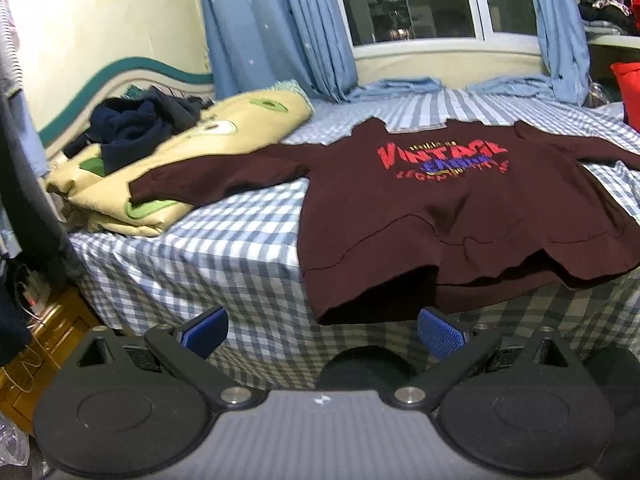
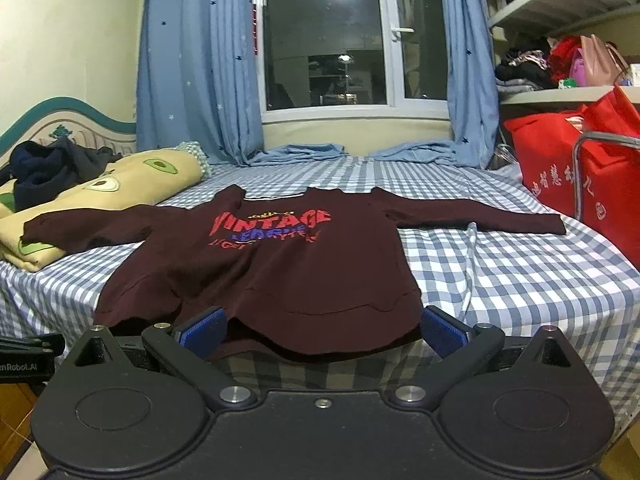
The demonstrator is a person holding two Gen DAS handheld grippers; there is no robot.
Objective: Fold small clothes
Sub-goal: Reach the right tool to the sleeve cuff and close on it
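A small maroon sweatshirt [image 1: 460, 216] with a red "VINTAGE" print lies flat, front up, on the blue-checked bed [image 1: 224, 248], sleeves spread, hem hanging over the near edge. It also shows in the right wrist view [image 2: 272, 268]. Its left sleeve rests on a folded yellow quilt [image 1: 192, 148]. My left gripper [image 1: 322, 330] is open and empty, just below the hem's left part. My right gripper [image 2: 322, 330] is open and empty, in front of the hem's middle. The left gripper's body [image 2: 24, 354] shows at the right view's left edge.
Dark clothes [image 1: 136, 124] lie on the quilt [image 2: 120, 184] by the headboard. Blue curtains [image 2: 196, 64] and a window stand behind the bed. A red bag [image 2: 560, 164] and shelves with clutter stand at the right. A wooden cabinet [image 1: 44, 344] stands at the lower left.
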